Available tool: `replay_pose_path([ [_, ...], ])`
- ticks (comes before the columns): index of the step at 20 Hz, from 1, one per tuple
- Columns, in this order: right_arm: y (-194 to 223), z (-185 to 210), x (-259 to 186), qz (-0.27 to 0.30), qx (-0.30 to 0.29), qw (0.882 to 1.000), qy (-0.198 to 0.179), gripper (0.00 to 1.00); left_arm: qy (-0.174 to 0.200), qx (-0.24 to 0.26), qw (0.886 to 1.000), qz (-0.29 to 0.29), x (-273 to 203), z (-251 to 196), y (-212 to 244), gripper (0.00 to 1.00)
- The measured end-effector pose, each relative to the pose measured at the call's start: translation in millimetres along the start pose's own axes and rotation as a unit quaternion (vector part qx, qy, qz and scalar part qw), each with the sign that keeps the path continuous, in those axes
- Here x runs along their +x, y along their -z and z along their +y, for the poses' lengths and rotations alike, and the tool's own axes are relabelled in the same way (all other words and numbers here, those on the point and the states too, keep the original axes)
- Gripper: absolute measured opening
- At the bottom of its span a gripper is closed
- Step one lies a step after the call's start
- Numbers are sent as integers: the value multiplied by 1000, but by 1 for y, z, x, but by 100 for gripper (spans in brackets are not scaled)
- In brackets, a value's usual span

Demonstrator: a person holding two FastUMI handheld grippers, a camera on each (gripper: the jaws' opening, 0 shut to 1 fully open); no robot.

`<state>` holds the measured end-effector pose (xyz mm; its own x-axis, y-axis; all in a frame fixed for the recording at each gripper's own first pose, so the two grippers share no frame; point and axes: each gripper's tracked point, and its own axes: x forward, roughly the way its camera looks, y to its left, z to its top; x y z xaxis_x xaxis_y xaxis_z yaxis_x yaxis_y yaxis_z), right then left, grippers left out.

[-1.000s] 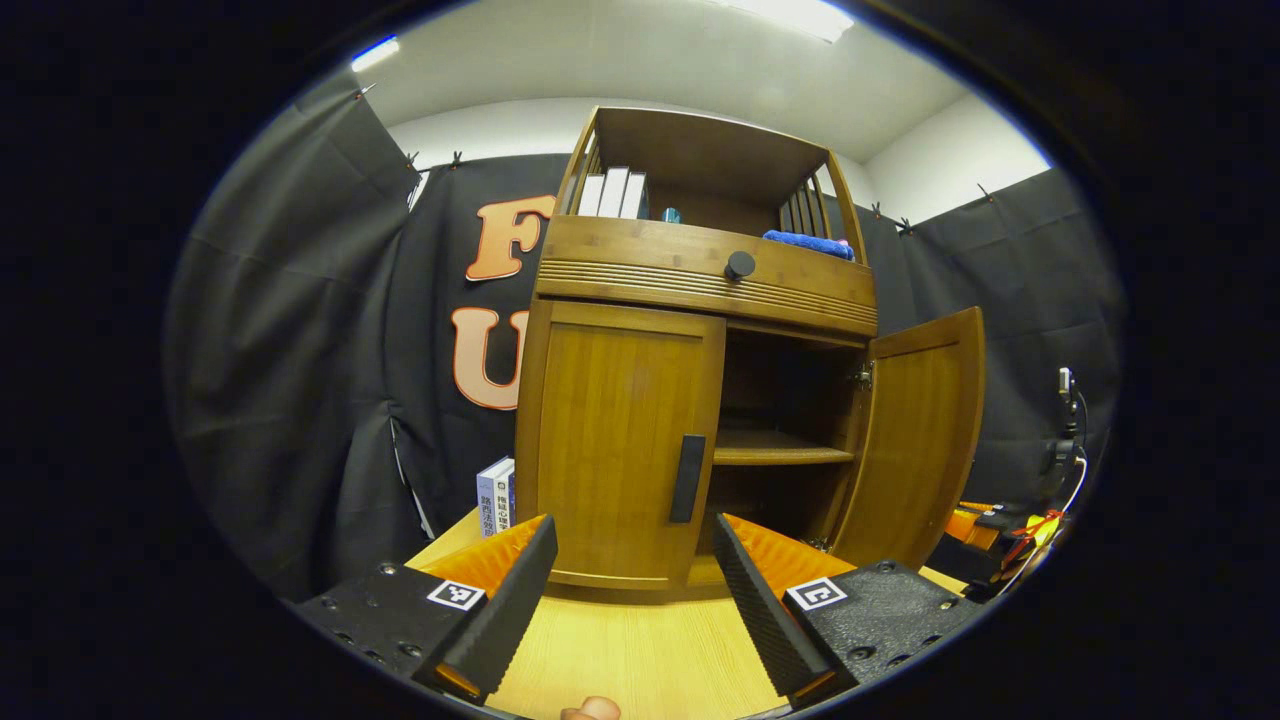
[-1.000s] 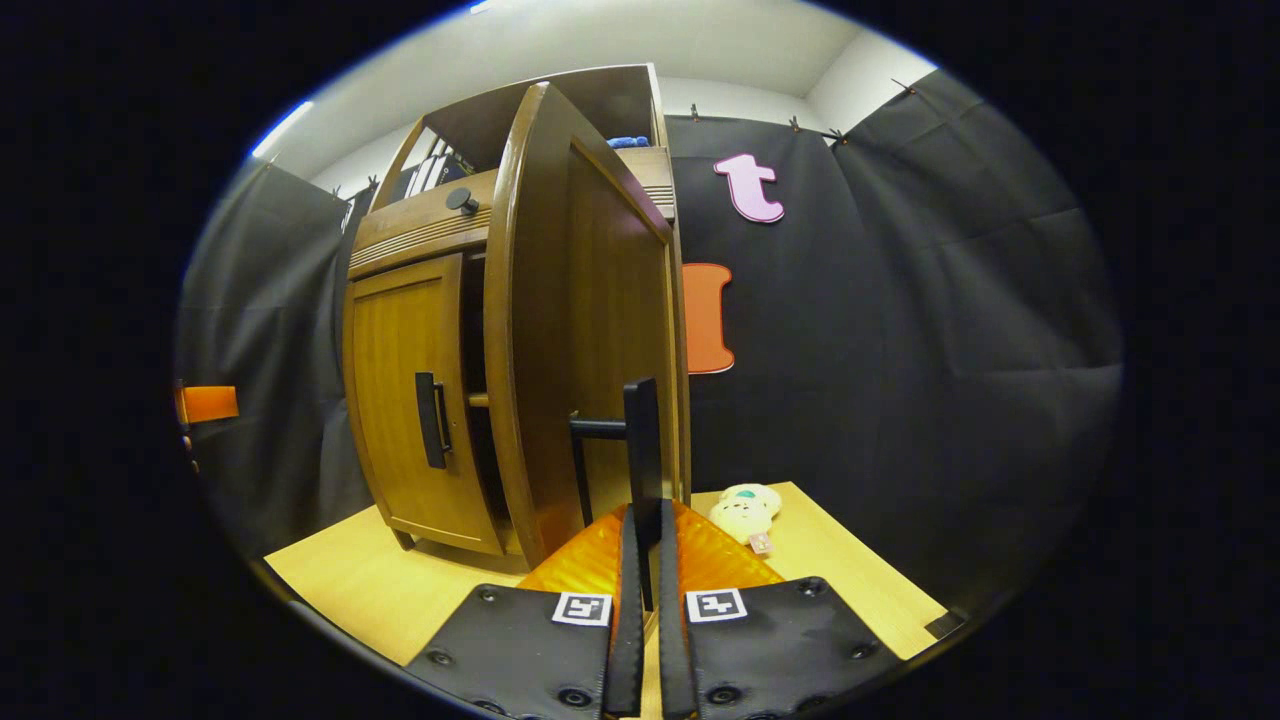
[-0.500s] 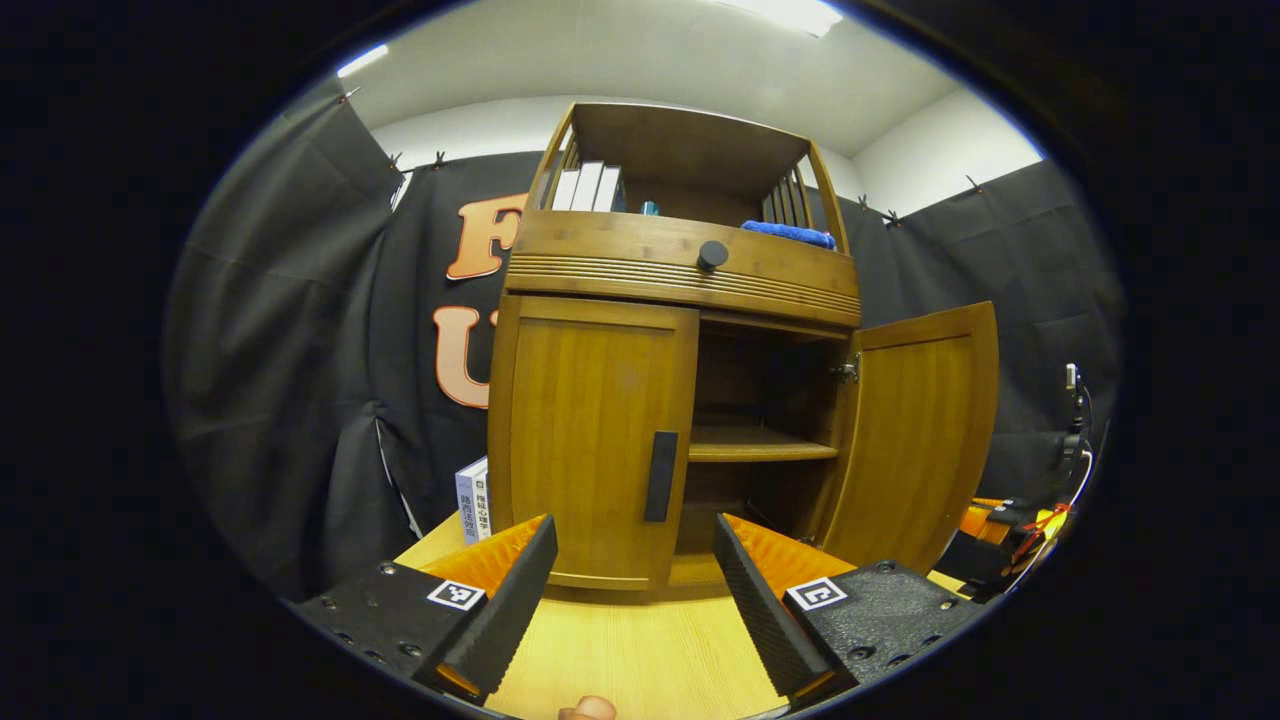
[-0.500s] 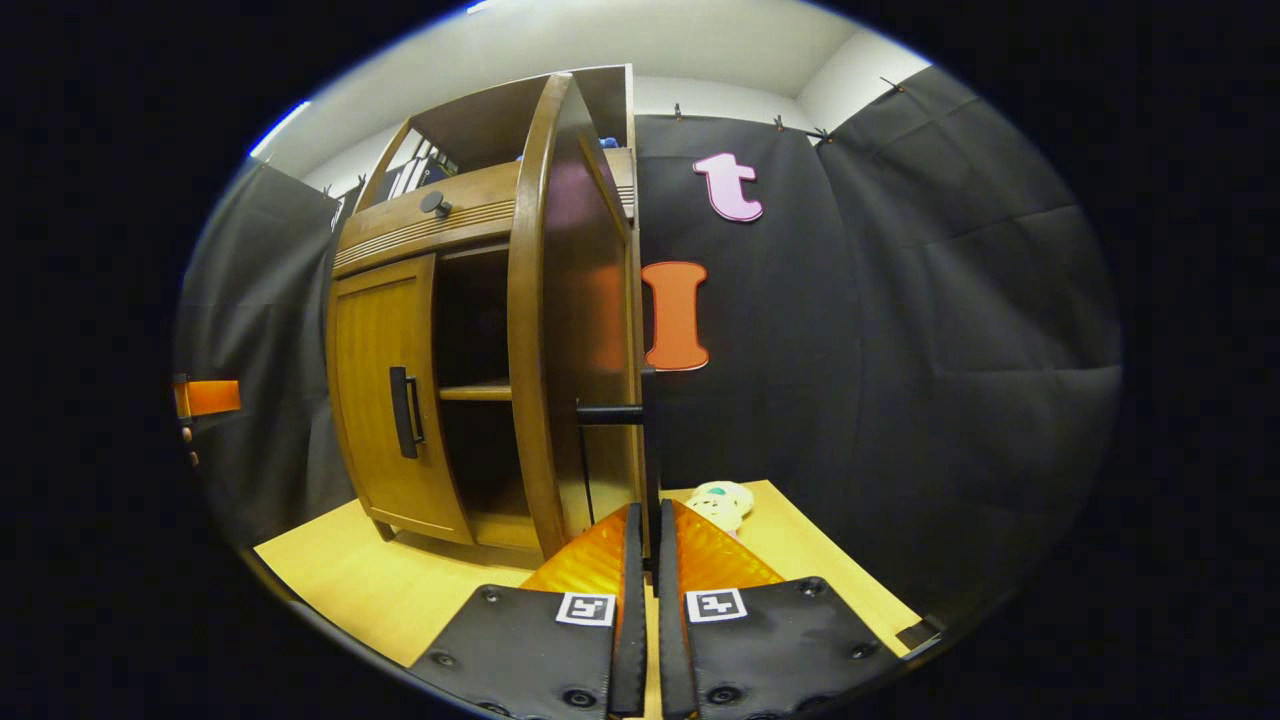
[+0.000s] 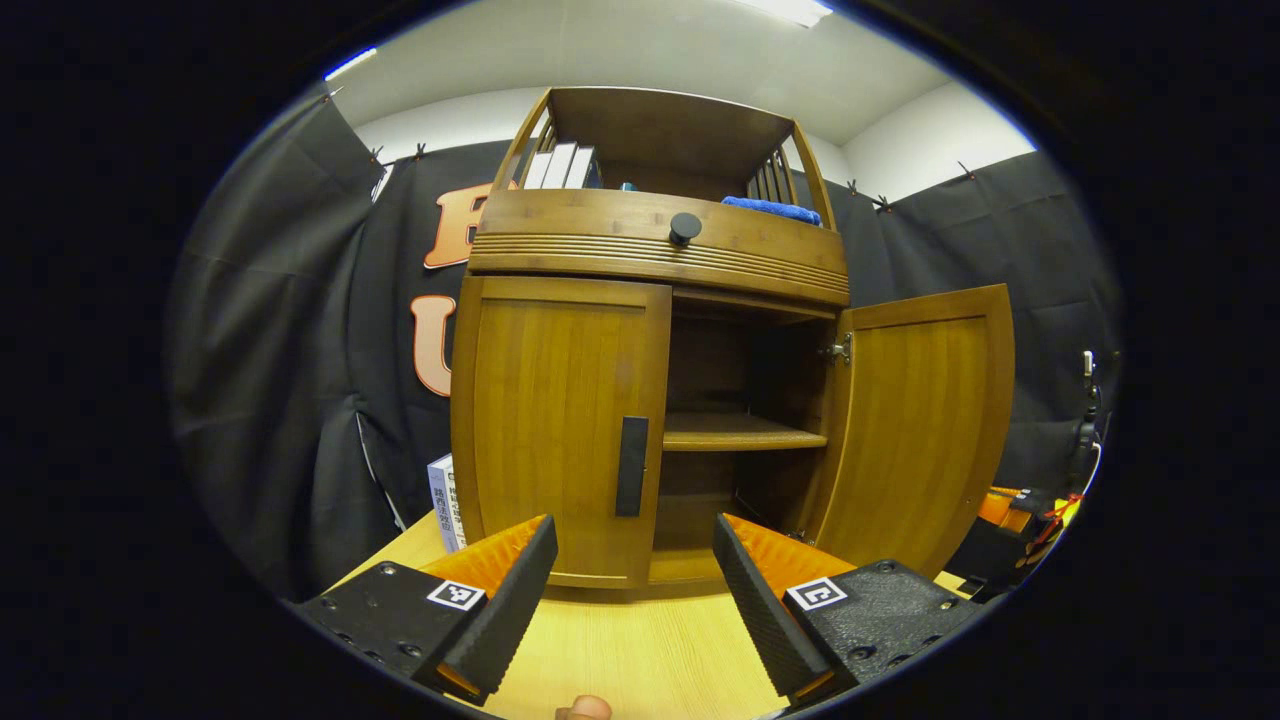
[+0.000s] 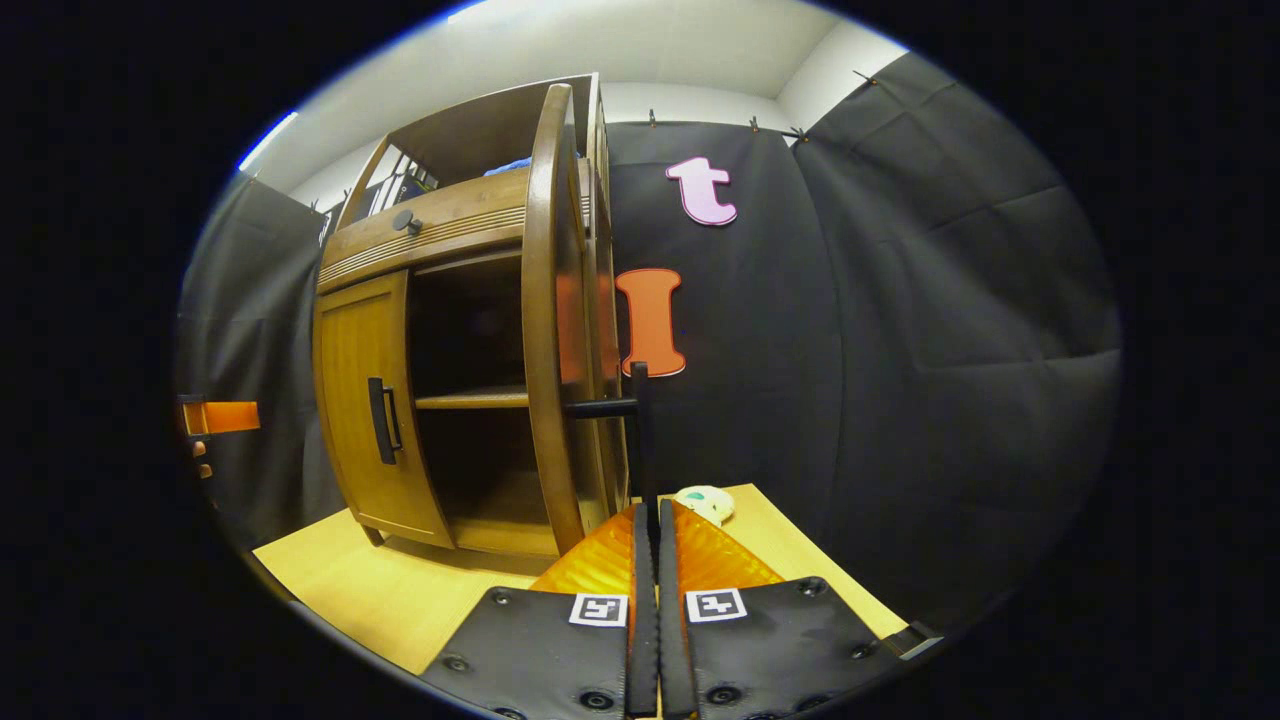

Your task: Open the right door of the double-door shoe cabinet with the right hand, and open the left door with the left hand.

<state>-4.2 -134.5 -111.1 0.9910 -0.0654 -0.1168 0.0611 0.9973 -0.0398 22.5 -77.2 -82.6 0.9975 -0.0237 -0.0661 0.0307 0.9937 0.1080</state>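
Note:
The wooden shoe cabinet (image 5: 655, 255) stands on the table. Its left door (image 5: 555, 420) is closed, with a dark vertical handle (image 5: 632, 466) at its inner edge. My left gripper (image 5: 632, 545) hovers open just in front of that handle, not touching it. The right door (image 5: 925, 420) stands swung wide, showing an inner shelf (image 5: 735, 435). In the right gripper view the right door (image 6: 548, 330) is edge-on, and my right gripper (image 6: 648, 518) is shut on its black handle (image 6: 640, 440). The left gripper (image 6: 222, 417) shows at the far left there.
Books (image 5: 558, 165) and a blue cloth (image 5: 770, 207) lie in the cabinet's top compartment, above a drawer with a round knob (image 5: 685, 227). Another book (image 5: 445, 495) leans at the cabinet's left side. A plush toy (image 6: 705, 500) lies on the table (image 6: 400, 600) behind the open door.
The right door has swung further open with my right gripper on its handle. The left gripper has drifted a little to the right and closer, still open.

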Motion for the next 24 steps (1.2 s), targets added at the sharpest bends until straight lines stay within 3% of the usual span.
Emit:
replay_pose_path([
  [2,0,-4,-1,-1,5,1000,-6,9,-4,0,1000,0,11,0,3,95],
  [3,-1,-5,-1,-3,5,1000,-8,0,-6,2,1000,1,19,0,6,92],
  [4,0,-7,0,-2,4,1000,-11,20,-9,5,1000,2,25,1,8,92],
  [6,0,-10,1,-2,1,1000,-16,14,-11,9,1000,6,39,1,14,92],
  [12,-3,-9,2,2,11,999,-34,14,-6,23,1000,14,89,-5,31,95],
  [17,-4,-3,-11,11,13,999,-37,13,-4,35,999,11,133,-5,37,92],
  [18,-7,-3,-17,8,15,999,-37,21,-7,40,999,9,142,-4,37,92],
  [19,-11,-4,-17,4,15,999,-31,22,-8,41,999,7,151,-5,37,92],
  [20,-13,-7,-21,-1,13,1000,-24,12,-8,39,999,6,158,-5,38,92],
  [22,-15,-9,-26,-14,1,1000,2,19,-9,33,999,8,171,-5,42,92],
  [23,-22,-17,-27,-26,-7,999,18,34,-9,32,999,9,178,-6,43,95],
  [24,-28,-24,-31,-36,-12,999,32,42,-10,32,999,9,184,-6,43,92],
])
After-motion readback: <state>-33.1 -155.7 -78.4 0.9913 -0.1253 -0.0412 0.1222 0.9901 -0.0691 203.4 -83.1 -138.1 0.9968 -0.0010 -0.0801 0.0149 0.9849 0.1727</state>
